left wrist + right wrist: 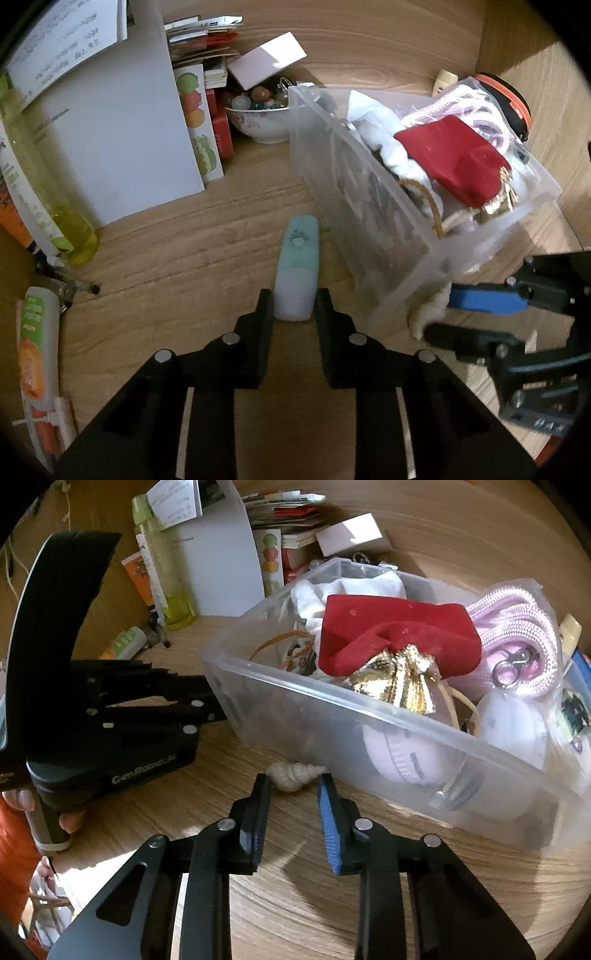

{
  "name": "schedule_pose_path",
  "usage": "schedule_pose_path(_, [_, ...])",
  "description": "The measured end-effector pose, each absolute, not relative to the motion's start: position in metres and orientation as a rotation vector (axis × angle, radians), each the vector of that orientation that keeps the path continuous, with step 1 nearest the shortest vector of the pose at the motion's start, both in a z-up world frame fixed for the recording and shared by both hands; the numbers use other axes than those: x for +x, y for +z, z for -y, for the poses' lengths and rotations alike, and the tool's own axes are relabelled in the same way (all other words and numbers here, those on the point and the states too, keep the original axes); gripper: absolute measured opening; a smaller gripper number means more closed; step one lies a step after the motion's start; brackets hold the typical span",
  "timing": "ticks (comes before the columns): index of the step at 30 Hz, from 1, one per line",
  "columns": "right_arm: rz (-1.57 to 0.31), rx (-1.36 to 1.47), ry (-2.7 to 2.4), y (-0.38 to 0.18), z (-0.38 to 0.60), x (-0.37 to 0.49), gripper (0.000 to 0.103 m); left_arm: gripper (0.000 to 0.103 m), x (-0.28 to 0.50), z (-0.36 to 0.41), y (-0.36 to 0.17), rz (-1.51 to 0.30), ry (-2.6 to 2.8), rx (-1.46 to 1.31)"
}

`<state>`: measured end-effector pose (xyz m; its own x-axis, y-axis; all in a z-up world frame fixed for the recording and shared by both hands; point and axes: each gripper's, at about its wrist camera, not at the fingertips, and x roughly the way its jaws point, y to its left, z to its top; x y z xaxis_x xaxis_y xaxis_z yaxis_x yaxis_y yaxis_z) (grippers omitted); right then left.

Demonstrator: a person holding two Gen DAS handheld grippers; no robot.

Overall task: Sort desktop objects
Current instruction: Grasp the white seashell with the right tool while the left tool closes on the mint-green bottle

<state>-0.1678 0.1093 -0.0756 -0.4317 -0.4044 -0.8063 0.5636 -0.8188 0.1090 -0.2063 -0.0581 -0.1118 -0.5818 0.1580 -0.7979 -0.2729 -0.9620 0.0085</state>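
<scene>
A mint-and-white oblong case (299, 258) lies on the wooden desk (184, 258). My left gripper (294, 304) is shut on its white near end. Just right of it stands a clear plastic bin (332, 155) that holds a red velvet pouch (450, 155), white cloth and a pink cord. A small cream spiral seashell (295, 773) rests against the bin's (332, 709) near wall, and my right gripper (294, 781) is shut on it, one pad at each end. In the left wrist view the shell (428, 314) sits between the right gripper's (439, 319) blue and black fingers.
At the back left are leaning books and papers (122, 129), a bowl of beads (258, 122) and a yellow-green bottle (70, 229). A tube (37, 350) and a pen (74, 284) lie at the left edge. A hand (70, 819) holds the left gripper's handle.
</scene>
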Motion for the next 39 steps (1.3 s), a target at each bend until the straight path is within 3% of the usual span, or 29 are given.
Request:
schedule_pose_path(6, [-0.206,1.208,-2.206,-0.076,-0.115,-0.167,0.015,0.022,-0.181,0.061,-0.11,-0.187,2.573,-1.298])
schedule_pose_path(14, [-0.252,1.204,-2.203,-0.074,-0.127,-0.153,0.015,0.022,-0.138,0.057,-0.111,-0.231,2.535,-1.296])
schedule_pose_path(18, [-0.179,1.24,-2.191,-0.074,-0.128,-0.159,0.016,0.022,-0.13,0.056,-0.111,-0.232,2.536,-1.291])
schedule_pose_path(21, [-0.137,1.255,-2.195,-0.074,-0.118,-0.167,0.022,0.028,-0.129,0.058,-0.108,-0.205,2.538,-1.289])
schedule_pose_path(25, [-0.105,1.257,-2.211,-0.073,-0.11,-0.169,0.04,0.039,-0.132,0.058,-0.104,-0.213,2.554,-1.255])
schedule_pose_path(36, [-0.117,1.243,-2.346,-0.075,-0.094,-0.171,0.044,0.04,-0.141,0.059,-0.108,-0.226,2.559,-1.246])
schedule_pose_path(39, [-0.215,1.213,-2.367,-0.076,-0.088,-0.167,0.037,0.04,-0.143,0.06,-0.107,-0.219,2.553,-1.249])
